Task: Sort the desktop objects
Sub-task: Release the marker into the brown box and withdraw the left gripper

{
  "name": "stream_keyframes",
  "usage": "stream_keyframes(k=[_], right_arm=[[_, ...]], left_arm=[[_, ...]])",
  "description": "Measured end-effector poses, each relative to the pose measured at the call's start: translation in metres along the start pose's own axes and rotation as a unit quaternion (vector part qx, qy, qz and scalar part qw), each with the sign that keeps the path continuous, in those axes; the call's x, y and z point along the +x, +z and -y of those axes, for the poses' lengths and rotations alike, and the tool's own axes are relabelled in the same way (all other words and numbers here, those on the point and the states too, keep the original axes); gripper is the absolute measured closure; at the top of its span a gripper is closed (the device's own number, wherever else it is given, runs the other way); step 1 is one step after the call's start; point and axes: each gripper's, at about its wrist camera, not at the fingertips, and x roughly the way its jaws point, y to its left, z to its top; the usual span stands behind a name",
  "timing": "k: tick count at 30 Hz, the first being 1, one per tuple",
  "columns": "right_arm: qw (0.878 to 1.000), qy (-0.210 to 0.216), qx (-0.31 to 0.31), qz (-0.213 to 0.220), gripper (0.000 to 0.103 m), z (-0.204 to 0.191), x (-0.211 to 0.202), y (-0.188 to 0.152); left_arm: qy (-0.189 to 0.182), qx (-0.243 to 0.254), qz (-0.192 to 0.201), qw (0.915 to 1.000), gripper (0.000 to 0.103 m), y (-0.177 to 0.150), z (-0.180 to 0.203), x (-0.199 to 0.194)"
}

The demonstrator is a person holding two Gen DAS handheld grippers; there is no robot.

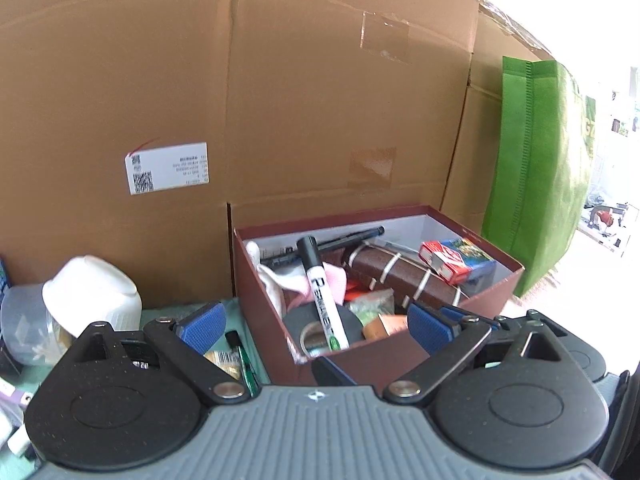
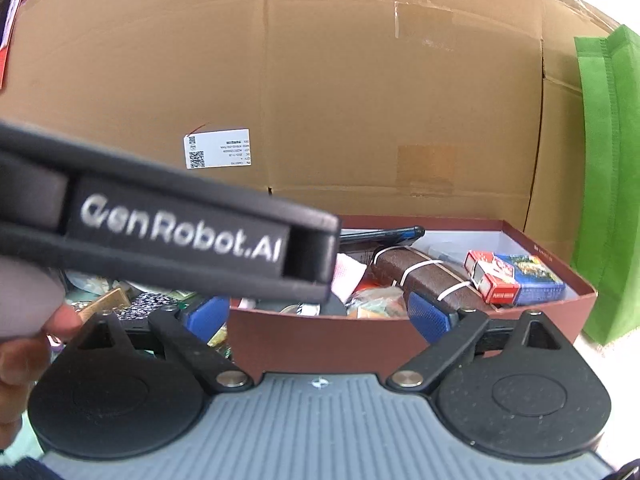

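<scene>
The left gripper (image 1: 316, 320) stands spread wide, nothing between its blue pads (image 1: 202, 322), and the right gripper (image 2: 320, 316) is spread as wide, also empty. Straight ahead of both sits the maroon box (image 1: 256, 276), its near wall reaching in between the fingers of each; in the right wrist view that wall (image 2: 320, 336) fills the gap from pad to pad, though whether any pad touches it cannot be told. Inside the box, just beyond the left gripper's fingertips, a white marker (image 1: 324, 300) with a black cap leans across a roll of dark tape (image 1: 320, 328); further back lie a brown case (image 1: 404, 276) bound with white bands, a red and blue pack of playing cards (image 1: 456, 260), a black pen (image 1: 340, 240) against the far wall and some pink cloth (image 1: 332, 280). To the left of the left gripper, outside the box, a white lid (image 1: 92, 292) tops a clear jar, and a green pen (image 1: 244, 360) lies half hidden under the left finger. In the right wrist view the body of the other gripper (image 2: 168, 236) crosses the frame and covers the box's left half, and a hand (image 2: 24, 344) shows at the left edge. A large cardboard carton (image 1: 320, 100) stands behind everything, with a green bag (image 1: 536, 176) far off to the right, cut off by the frame.
</scene>
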Motion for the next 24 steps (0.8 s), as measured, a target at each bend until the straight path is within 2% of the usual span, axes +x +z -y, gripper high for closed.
stream_keyframes(k=[9, 24], right_arm=[[1.000, 0.002, 0.007, -0.015, 0.008, -0.010, -0.020, -0.014], [0.998, 0.025, -0.015, -0.051, 0.008, -0.050, -0.036, -0.039]], left_arm=[[0.029, -0.004, -0.028, 0.9992, 0.003, -0.018, 0.000, -0.012], [0.032, -0.052, -0.050, 0.9969, 0.003, -0.069, -0.028, -0.041]])
